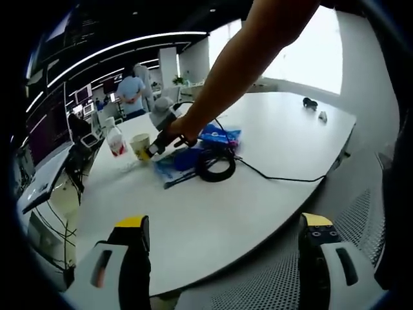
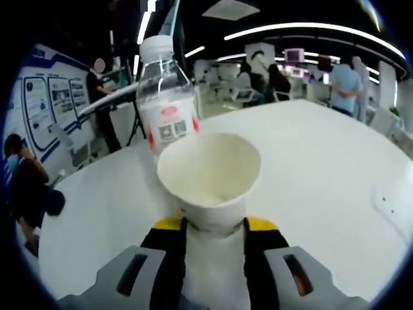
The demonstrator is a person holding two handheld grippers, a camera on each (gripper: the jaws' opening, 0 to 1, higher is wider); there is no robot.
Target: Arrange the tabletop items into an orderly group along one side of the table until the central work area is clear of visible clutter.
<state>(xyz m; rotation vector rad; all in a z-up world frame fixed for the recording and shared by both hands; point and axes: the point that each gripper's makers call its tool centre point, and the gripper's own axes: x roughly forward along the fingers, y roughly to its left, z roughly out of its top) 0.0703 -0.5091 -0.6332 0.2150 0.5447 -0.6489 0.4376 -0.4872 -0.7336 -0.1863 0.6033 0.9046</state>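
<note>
The right claw [image 2: 213, 227] pinches a cream paper cup [image 2: 210, 177] low on its wall, mouth open and upright. In the left gripper view the cup [image 1: 140, 145] sits near the far left edge of the white surface [image 1: 213, 219], just beside a clear plastic bottle with a red-and-white label [image 1: 115, 140].

The main risk, as I judge it, is the bottle [image 2: 166, 103] — it stands close behind the cup, and a push forward could knock it over or off the nearby rim. Squeezing harder could also crush the thin cup wall.

The left claw [image 1: 222, 248] hangs spread and empty over the near edge. A coiled black cable [image 1: 215, 165] and blue plastic packets [image 1: 219, 135] lie mid-surface; the right side is open, bare room.
</note>
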